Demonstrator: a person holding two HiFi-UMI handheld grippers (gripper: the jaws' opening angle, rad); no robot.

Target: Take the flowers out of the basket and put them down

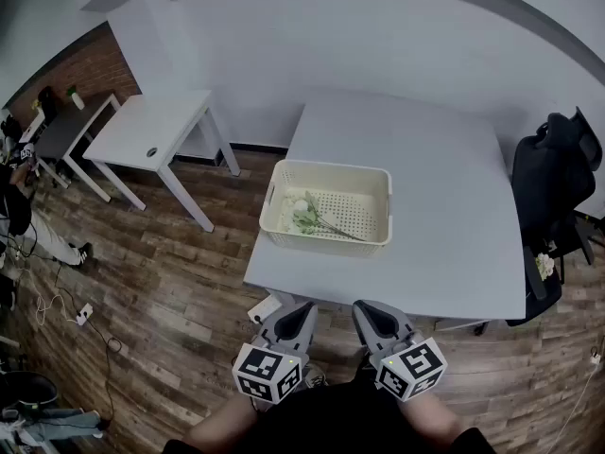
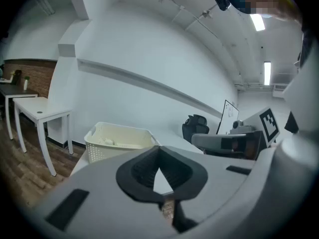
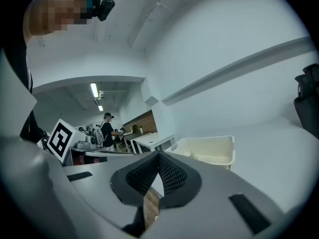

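A cream perforated basket [image 1: 327,175] stands on the grey table [image 1: 444,225], near its front left corner. White flowers with green stems [image 1: 315,217] lie on the basket's floor. Both grippers hang side by side below the table's front edge, well short of the basket. My left gripper [image 1: 300,310] is shut with nothing in it, and so is my right gripper [image 1: 368,308]. In the left gripper view the jaw tips [image 2: 159,149] meet, with the basket [image 2: 118,141] ahead. The right gripper view shows its tips [image 3: 159,156] together, with the basket [image 3: 208,150] and a bit of flower [image 3: 201,158] beyond.
A white desk [image 1: 156,129] stands to the left on the wooden floor. A black office chair [image 1: 550,183] is at the table's right side. A person [image 1: 21,211] sits at the far left, with cables on the floor nearby. People stand far off [image 3: 106,129].
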